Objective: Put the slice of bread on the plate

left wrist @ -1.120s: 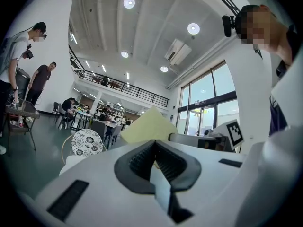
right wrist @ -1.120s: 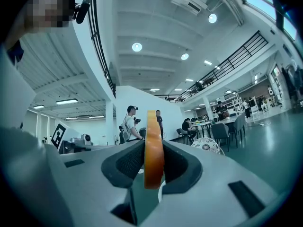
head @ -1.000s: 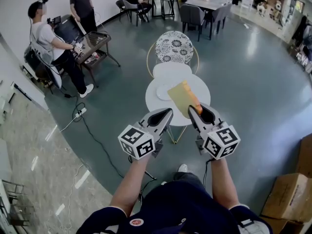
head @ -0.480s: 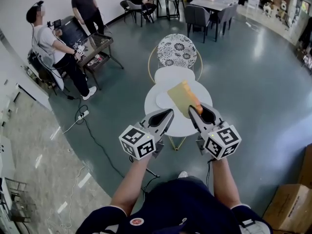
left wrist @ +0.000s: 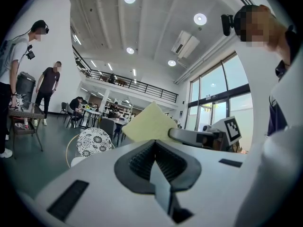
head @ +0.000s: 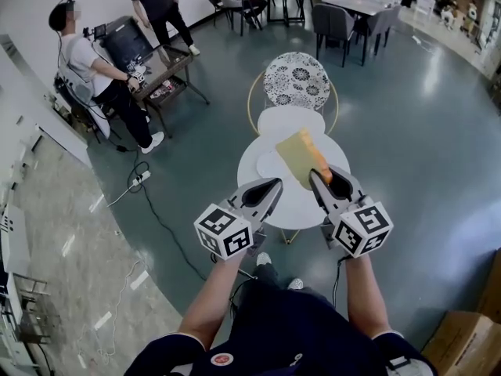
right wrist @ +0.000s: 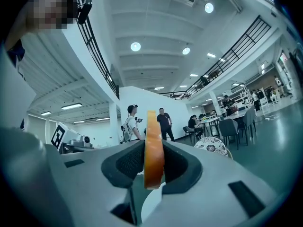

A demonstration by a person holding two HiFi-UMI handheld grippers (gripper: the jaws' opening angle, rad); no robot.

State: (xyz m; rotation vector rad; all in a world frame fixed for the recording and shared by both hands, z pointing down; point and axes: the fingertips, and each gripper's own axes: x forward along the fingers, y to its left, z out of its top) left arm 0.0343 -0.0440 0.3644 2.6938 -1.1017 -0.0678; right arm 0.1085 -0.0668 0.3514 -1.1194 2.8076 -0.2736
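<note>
In the head view a pale yellow slice of bread (head: 300,156) with an orange crust stands on edge between the jaws of my right gripper (head: 319,180), which is shut on it. It hangs over the round white table (head: 266,202), just right of the white plate (head: 268,164) lying there. The right gripper view shows the slice (right wrist: 153,145) edge-on, pinched by the pads. My left gripper (head: 273,186) is shut and holds nothing, level beside the right one at the table's near edge. From the left gripper view the slice (left wrist: 149,123) shows ahead to the right.
Behind the table stands a chair with a flower-patterned back (head: 296,81) and a white seat. People stand at a dark side table (head: 160,69) at the far left. A cable with a power strip (head: 141,177) lies on the floor, and a cardboard box (head: 462,339) sits lower right.
Both grippers and the person have moved forward together, so the table and plate now lie closer under the gripper tips. The bread stays gripped as before.
</note>
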